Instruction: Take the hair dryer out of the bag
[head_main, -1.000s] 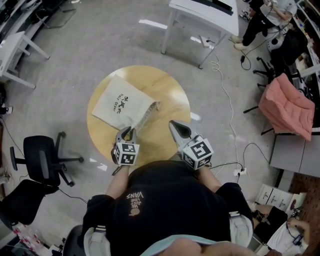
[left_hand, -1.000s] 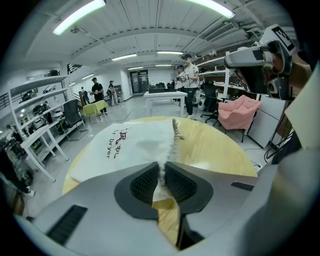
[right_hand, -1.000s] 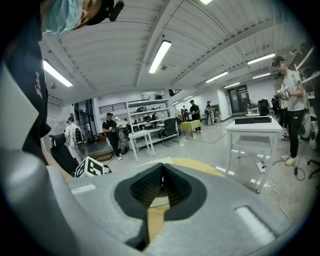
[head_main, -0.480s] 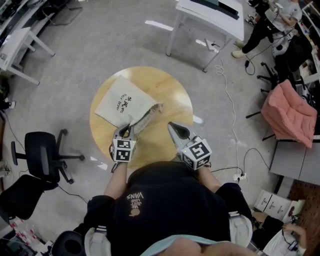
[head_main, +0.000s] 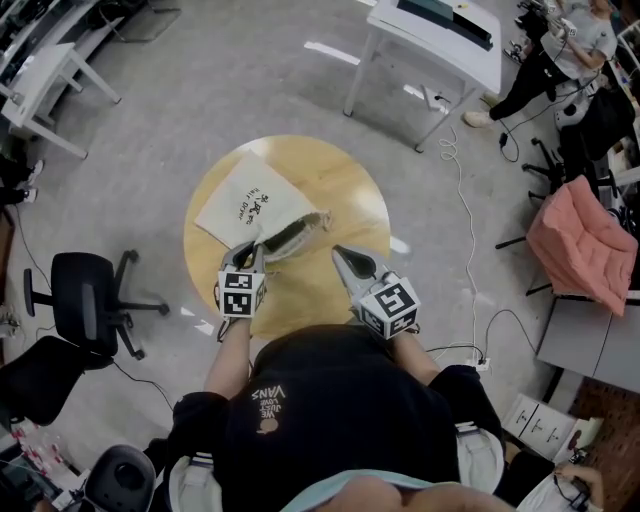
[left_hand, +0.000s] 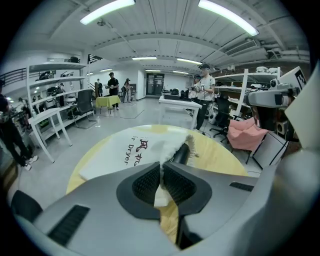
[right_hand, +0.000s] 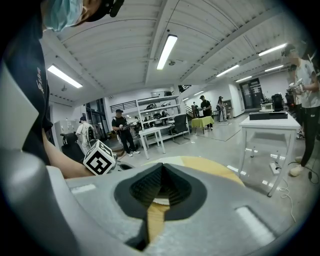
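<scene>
Left gripper (left_hand: 161, 182): jaws just closed in, I have it pinching the mouth hem of the bag (head_main: 250, 200) | bag: white, flat on the round bench (head_main: 345, 185), mouth toward me | hair dryer (left_hand: 182, 152): inside the bag, dark end at the mouth facing me (rest hidden) | right gripper (right_hand: 160, 187): clenched, empty, over bare bench.

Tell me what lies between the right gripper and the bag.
Only bare table separates the right gripper from the bag, as the head view shows.
</scene>
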